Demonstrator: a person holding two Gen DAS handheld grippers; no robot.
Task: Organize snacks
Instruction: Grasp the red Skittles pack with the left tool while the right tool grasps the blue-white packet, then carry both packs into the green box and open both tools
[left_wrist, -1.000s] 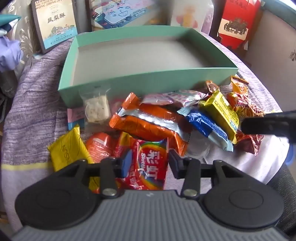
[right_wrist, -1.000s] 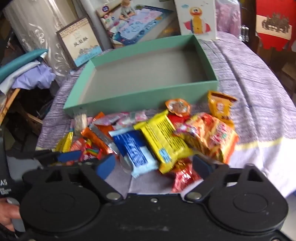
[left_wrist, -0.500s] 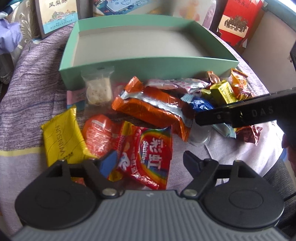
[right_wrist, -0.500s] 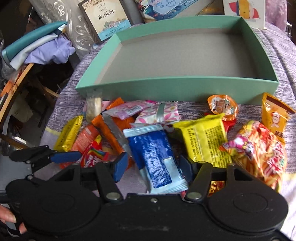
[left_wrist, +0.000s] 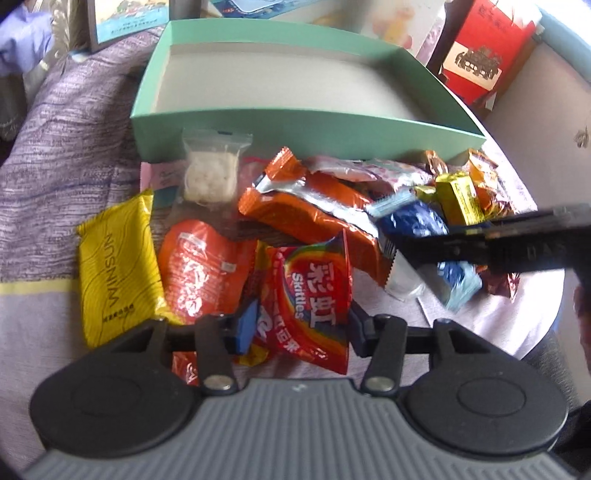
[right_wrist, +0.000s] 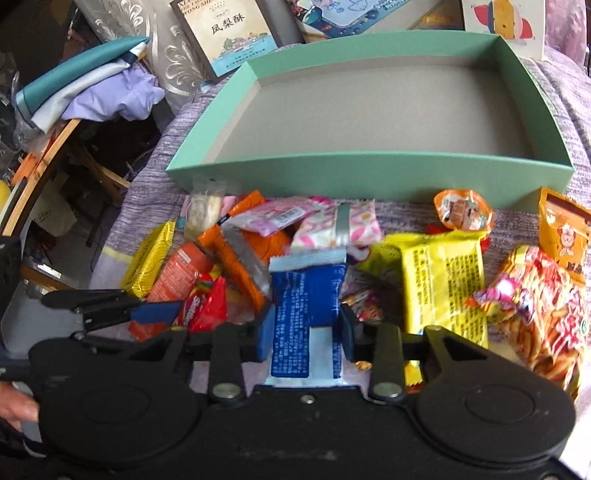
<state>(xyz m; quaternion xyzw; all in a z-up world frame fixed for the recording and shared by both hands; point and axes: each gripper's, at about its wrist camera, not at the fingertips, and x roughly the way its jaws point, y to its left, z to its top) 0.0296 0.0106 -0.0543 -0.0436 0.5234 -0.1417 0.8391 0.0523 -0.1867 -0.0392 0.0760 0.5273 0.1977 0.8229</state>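
Observation:
A red Skittles bag (left_wrist: 310, 291) lies at the near edge of the snack heap. My left gripper (left_wrist: 303, 328) is closing on it, both pads touching its sides. A blue snack packet (right_wrist: 306, 295) sits between the pads of my right gripper (right_wrist: 306, 332), which is closing too and presses on both its edges. The teal open box (left_wrist: 295, 125) stands behind the heap, nothing inside it; its front wall (right_wrist: 369, 173) faces me. In the left wrist view the right gripper (left_wrist: 480, 247) crosses from the right over the blue packet (left_wrist: 417, 221).
Around the heap lie a yellow pack (left_wrist: 114, 266), orange wrappers (left_wrist: 314, 206), a yellow packet (right_wrist: 443, 273) and a red-yellow crisp bag (right_wrist: 535, 314). Books and a red carton (left_wrist: 484, 48) stand behind the box. The table edge drops off left (right_wrist: 110, 258).
Both grippers came down and nearer the heap. The left one opened wide, then narrowed onto the Skittles bag. The right one narrowed onto the blue packet, which now sits between its pads.

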